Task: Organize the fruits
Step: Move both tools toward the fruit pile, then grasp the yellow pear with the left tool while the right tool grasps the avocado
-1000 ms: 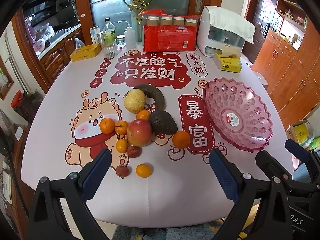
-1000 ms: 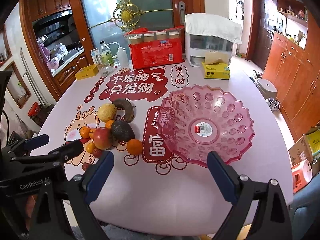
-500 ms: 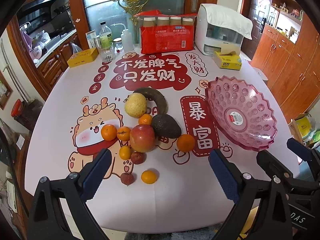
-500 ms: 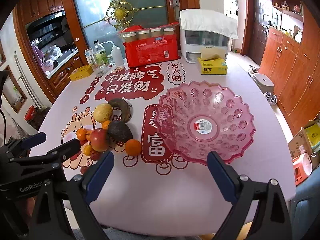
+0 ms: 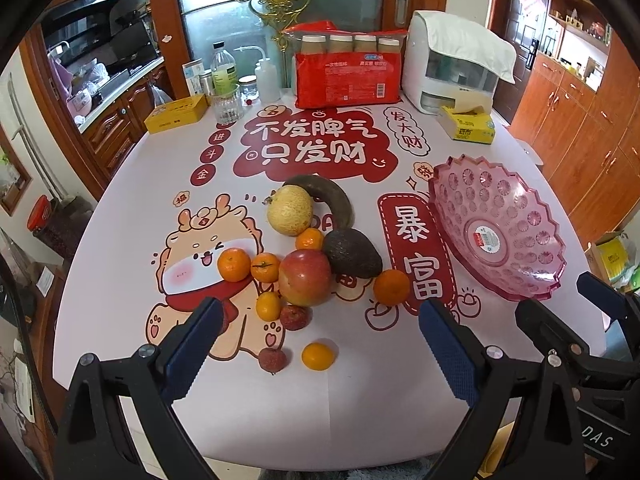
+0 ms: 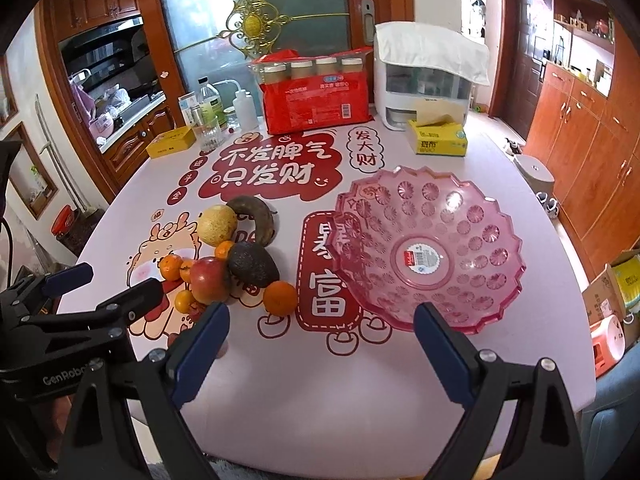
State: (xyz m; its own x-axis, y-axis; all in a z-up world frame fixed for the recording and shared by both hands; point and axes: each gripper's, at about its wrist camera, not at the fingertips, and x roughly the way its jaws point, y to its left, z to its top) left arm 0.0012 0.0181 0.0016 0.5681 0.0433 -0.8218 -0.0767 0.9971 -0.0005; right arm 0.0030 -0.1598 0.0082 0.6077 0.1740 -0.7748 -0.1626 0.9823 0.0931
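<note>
A cluster of fruit lay on the table (image 5: 120,216): an apple (image 5: 305,278) touching an avocado (image 5: 351,254), small oranges (image 5: 233,265) around them, a yellow pear (image 5: 289,210) and a dark banana (image 5: 332,198) behind; a pink bowl (image 6: 428,248) sat empty to their right; the left gripper (image 5: 320,354) and right gripper (image 6: 320,350) hovered near the table's front edge, both spread wide, holding nothing.

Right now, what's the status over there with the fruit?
Left gripper open, empty. Right gripper open, empty. Fruit pile on the table, pink bowl holds nothing. Path to bowl unobstructed.
</note>
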